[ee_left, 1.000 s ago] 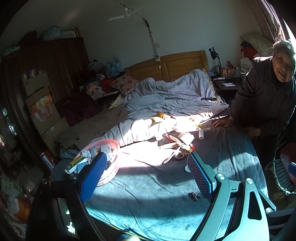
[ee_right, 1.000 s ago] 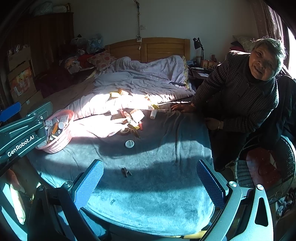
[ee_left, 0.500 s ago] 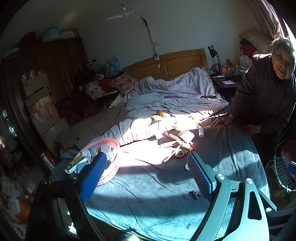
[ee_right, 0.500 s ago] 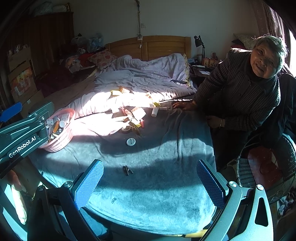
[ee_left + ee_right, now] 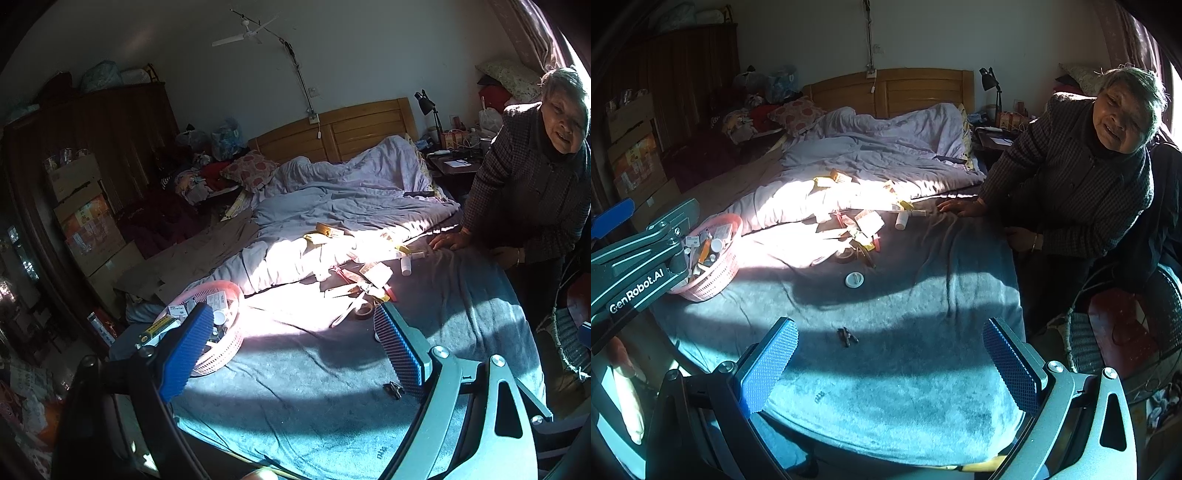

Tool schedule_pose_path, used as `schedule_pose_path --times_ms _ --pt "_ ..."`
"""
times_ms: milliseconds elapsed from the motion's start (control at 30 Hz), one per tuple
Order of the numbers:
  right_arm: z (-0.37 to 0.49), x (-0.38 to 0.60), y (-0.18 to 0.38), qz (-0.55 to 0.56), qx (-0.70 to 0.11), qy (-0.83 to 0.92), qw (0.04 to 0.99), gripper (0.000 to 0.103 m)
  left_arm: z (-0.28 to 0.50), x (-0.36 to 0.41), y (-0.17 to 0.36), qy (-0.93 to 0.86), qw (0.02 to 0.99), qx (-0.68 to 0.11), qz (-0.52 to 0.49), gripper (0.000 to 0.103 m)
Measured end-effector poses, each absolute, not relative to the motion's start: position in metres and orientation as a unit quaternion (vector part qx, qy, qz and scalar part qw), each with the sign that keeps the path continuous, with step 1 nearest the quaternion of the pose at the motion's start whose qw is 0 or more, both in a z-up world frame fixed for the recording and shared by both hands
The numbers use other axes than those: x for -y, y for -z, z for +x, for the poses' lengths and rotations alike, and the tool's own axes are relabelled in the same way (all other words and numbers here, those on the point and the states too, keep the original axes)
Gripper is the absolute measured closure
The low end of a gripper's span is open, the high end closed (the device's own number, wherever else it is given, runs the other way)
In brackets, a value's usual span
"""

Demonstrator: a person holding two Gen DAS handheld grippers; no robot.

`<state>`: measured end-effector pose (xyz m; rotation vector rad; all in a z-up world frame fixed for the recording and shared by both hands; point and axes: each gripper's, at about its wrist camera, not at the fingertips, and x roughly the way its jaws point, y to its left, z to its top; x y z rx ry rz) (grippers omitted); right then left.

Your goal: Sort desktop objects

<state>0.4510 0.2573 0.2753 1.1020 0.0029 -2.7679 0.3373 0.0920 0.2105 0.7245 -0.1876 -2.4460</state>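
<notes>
**Both grippers wait released over the bed**

A wide bed [image 5: 923, 369] under a dark blue blanket fills both views, a rumpled lilac quilt [image 5: 868, 155] heaped toward its wooden headboard. A person [image 5: 1082, 177] in a checked jacket leans in from the right edge, one hand flat on the blanket. The left gripper [image 5: 295, 347] and right gripper [image 5: 886, 362] hang above the near end, fingers spread wide with nothing between them. A pink basket [image 5: 716, 269] of boxes and tubes sits on the bed's left side. In the sunlit patch lies a scatter of small packets [image 5: 864, 225], with a white bottle [image 5: 901, 220] just beside it. Nearer sits a white round lid [image 5: 854, 279], and nearest a small dark clip [image 5: 846, 336].
</notes>
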Motion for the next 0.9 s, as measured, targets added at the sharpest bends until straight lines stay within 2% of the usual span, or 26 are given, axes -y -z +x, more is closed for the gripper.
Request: schedule_pose_path --times_ms 900 --pt "0.44 -0.252 -0.263 0.387 0.002 0.918 0.087 0.0 0.321 -0.079 -0.187 0.903 0.287 0.062 0.313 0.015"
